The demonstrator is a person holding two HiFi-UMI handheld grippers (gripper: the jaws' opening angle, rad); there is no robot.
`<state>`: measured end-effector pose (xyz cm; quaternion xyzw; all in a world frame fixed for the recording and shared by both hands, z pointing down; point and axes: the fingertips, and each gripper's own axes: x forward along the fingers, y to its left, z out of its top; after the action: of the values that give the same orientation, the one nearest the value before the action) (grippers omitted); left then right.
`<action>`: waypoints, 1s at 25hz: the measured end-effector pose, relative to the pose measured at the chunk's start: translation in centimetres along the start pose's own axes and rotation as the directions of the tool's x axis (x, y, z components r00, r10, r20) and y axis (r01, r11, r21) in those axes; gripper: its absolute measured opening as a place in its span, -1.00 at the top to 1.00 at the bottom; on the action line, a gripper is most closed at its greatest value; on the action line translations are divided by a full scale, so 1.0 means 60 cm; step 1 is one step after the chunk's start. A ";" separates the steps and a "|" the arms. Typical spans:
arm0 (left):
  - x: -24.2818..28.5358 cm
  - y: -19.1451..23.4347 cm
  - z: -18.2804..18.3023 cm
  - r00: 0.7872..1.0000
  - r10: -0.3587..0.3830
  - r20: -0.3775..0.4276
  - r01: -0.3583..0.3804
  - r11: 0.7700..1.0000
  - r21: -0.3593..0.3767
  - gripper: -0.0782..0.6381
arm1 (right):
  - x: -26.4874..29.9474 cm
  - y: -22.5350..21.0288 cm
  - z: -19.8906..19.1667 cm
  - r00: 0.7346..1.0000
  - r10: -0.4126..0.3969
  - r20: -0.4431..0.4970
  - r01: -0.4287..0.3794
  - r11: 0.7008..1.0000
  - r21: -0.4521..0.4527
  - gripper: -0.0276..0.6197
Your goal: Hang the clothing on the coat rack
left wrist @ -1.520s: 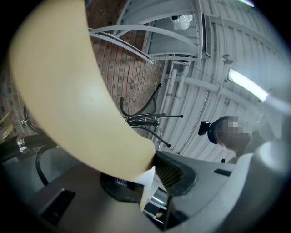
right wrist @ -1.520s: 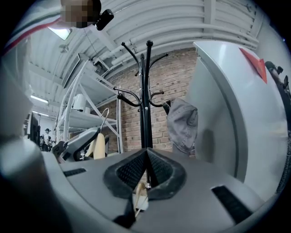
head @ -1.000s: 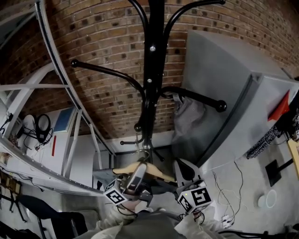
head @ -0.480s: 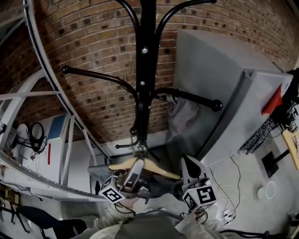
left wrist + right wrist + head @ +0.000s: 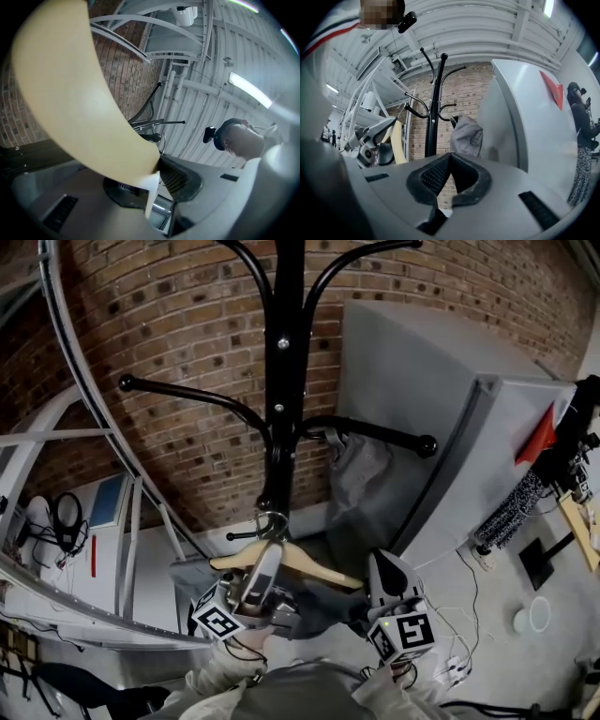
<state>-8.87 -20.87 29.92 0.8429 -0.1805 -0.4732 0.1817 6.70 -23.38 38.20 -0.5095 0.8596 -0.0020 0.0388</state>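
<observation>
The black coat rack (image 5: 281, 381) stands against the brick wall; in the right gripper view the rack (image 5: 434, 108) is straight ahead. A grey garment (image 5: 361, 474) hangs from its right arm. My left gripper (image 5: 267, 563) is shut on a wooden hanger (image 5: 300, 563), whose metal hook (image 5: 272, 521) is just below the rack's lowest hooks. Grey clothing (image 5: 202, 576) hangs from that hanger. In the left gripper view the hanger (image 5: 79, 93) fills the frame, clamped at the pads (image 5: 176, 178). My right gripper (image 5: 380, 563) stands beside the hanger's right end, shut (image 5: 449, 161), with nothing visible between its pads.
A tall grey cabinet (image 5: 441, 399) stands right of the rack, close to its right arm. A white metal frame (image 5: 94, 427) curves along the left. Cables and a white round object (image 5: 530, 620) lie on the floor at right. A person (image 5: 581, 122) stands far right.
My left gripper has lifted the hanger, so its hook is closer to the rack's pole. The right gripper has shifted a little alongside it.
</observation>
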 end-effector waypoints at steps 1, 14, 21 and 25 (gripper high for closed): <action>0.003 0.001 0.002 1.000 -0.002 0.002 0.002 1.000 0.001 0.50 | -0.001 -0.001 0.002 1.000 -0.006 0.002 0.006 1.000 -0.004 0.84; 0.021 0.041 0.021 0.999 0.044 0.003 -0.044 0.999 0.021 0.50 | -0.008 -0.008 0.008 0.999 -0.037 0.020 0.038 0.999 -0.012 0.84; 0.020 0.068 0.022 0.998 0.060 0.002 -0.060 0.998 0.016 0.50 | -0.003 -0.006 0.001 0.999 -0.039 0.017 0.040 0.999 -0.006 0.84; 0.021 0.080 0.022 0.998 0.060 0.004 -0.061 0.998 0.005 0.50 | 0.004 -0.007 -0.001 0.999 -0.039 0.012 0.039 0.999 -0.005 0.85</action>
<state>-10.05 -25.84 30.64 0.8366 -0.2077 -0.4687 0.1932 6.93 -23.79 38.28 -0.5261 0.8493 0.0025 0.0428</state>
